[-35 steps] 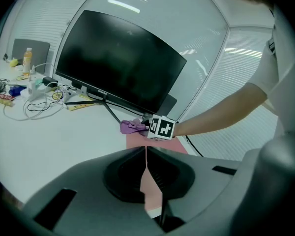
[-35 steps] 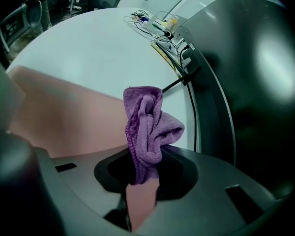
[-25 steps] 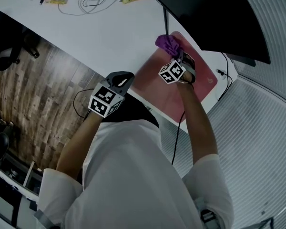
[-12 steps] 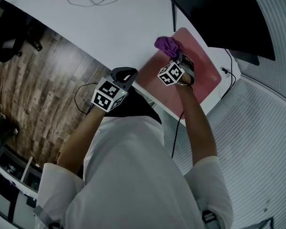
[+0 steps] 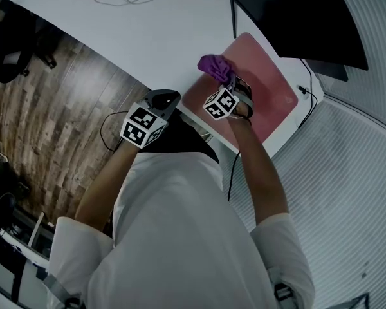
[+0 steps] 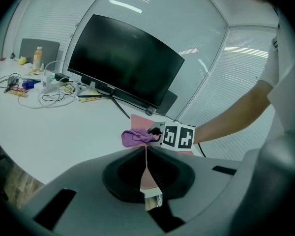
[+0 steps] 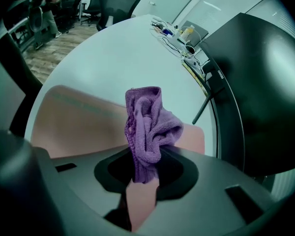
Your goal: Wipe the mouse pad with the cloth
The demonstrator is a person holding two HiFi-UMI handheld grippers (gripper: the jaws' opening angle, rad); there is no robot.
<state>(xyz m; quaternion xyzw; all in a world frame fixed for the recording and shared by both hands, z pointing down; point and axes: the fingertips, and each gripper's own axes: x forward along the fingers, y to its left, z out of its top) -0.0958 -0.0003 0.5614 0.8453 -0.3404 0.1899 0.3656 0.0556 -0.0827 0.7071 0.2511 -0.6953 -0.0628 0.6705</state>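
Purple cloth (image 5: pixel 212 65) being gripped by right tool (image 5: pixel 230 82) over pink mouse pad (image 5: pixel 270 89) at upper centre, left tool (image 5: pixel 167 97) hovering closed and empty by counter (image 5: pixel 148 37) edge

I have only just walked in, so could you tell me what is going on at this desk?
A person holds a claw in each hand. The right claw is shut on a purple cloth and has it at one end of the pink mouse pad, which lies on the white desk before a dark monitor. The left claw is shut on nothing and hangs by the desk edge, clear of the pad.
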